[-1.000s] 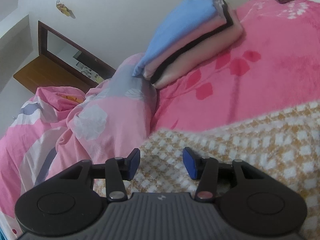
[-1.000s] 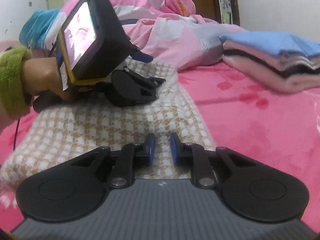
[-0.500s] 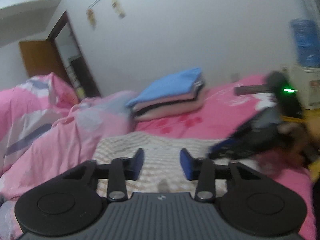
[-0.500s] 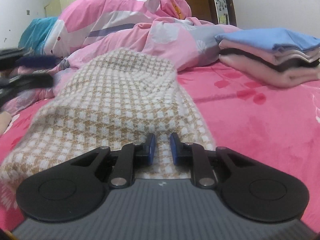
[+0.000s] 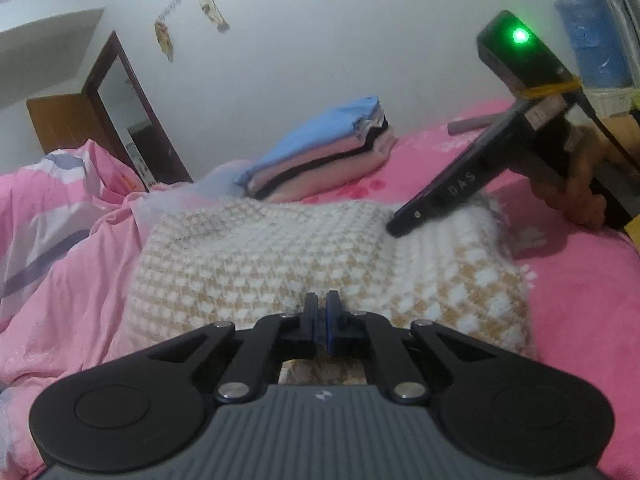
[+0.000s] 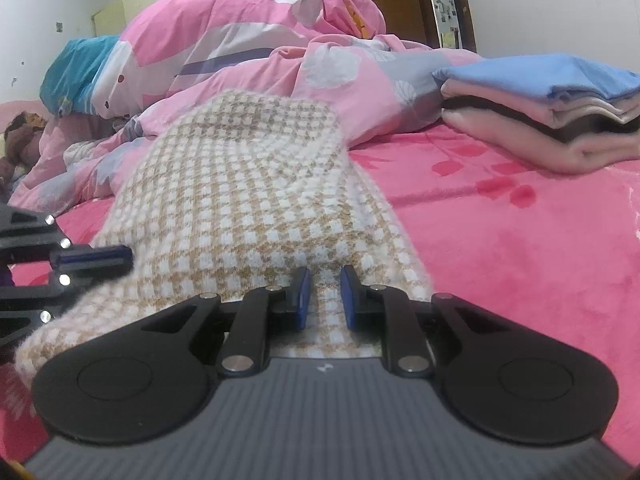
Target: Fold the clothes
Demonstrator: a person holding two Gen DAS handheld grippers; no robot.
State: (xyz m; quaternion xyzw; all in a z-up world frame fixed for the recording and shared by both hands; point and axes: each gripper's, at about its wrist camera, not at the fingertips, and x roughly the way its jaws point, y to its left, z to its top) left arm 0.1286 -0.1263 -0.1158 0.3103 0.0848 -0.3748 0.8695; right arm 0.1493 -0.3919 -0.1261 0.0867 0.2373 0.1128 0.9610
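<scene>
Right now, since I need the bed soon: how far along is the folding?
Done: a folded stack sits on the pink bedspread. In hand: the left gripper and right gripper both pinch the checked knit garment's near edge. Left: folding and stacking it.

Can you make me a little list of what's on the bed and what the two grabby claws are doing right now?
garment: checked tan and white knit, lying on the bed
left gripper: jaws just closed, pinching the knit's near edge
right gripper: nearly closed, pinching a ridge of the knit at another edge
folded pile: stack of clothes, blue on top, beyond the knit
bedding: crumpled pink quilt behind the knit
bed cover: pink blanket
fold: not yet made
</scene>
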